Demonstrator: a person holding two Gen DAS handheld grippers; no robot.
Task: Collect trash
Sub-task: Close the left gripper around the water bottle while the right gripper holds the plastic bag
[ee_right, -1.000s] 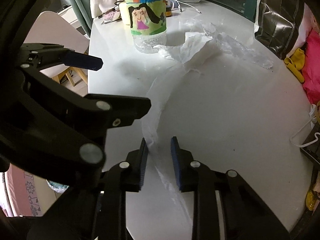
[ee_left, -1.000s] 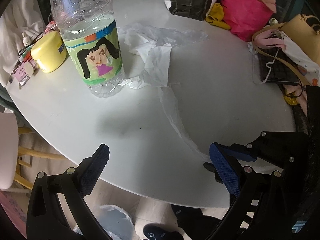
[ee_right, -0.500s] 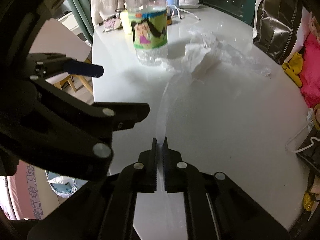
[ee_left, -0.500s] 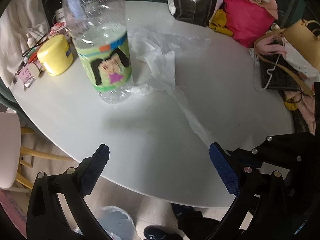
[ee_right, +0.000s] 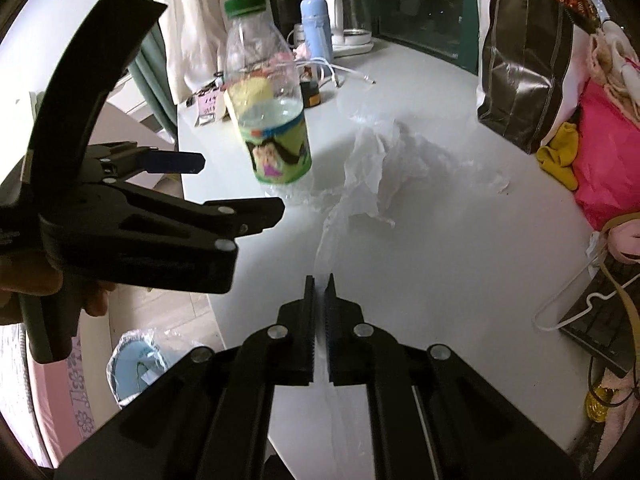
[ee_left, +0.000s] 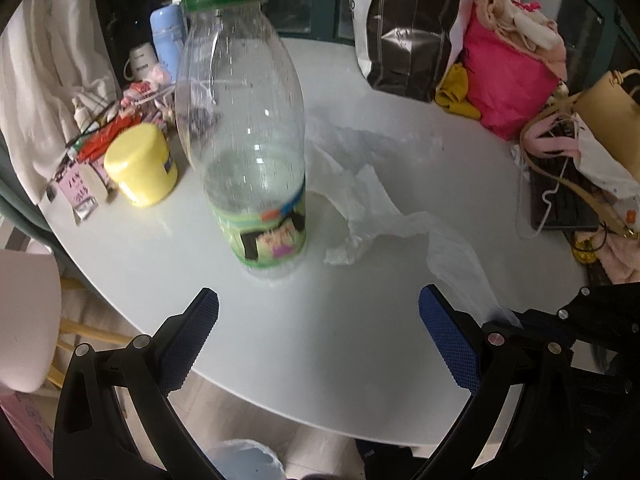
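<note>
Cluttered white tabletop: our right gripper has just clamped on a clear plastic bag trailing toward twelve o'clock, beside the bottle. Our left gripper, fingers apart and empty, hovers nearby.

Right hand-held gripper clamped shut, left hand-held gripper wide apart.

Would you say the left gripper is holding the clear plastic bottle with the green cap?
No, the left gripper stands open and empty, short of the bottle on the white table.
</note>
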